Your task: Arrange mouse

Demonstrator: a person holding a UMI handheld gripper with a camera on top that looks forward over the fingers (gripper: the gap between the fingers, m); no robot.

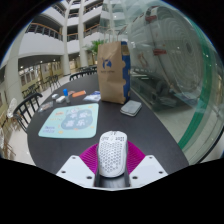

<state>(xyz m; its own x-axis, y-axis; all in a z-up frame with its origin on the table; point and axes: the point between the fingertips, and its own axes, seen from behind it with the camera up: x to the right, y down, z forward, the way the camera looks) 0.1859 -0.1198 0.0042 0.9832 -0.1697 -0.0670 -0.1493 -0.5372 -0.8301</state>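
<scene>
A white mouse (112, 150) with a honeycomb shell sits between my gripper's (112, 158) two fingers. The magenta pads (91, 157) press on both its sides, so the gripper is shut on it. The mouse is held over the near edge of a dark round table (140, 130). A pale blue mouse mat (68, 122) with a printed pattern lies on the table ahead and to the left of the fingers.
A brown paper bag (112, 70) stands at the table's far side. A small grey flat object (131, 107) lies in front of it. An orange item (60, 97), a blue item (78, 94) and a white sheet (93, 97) lie beyond the mat. Chairs (25, 110) stand to the left.
</scene>
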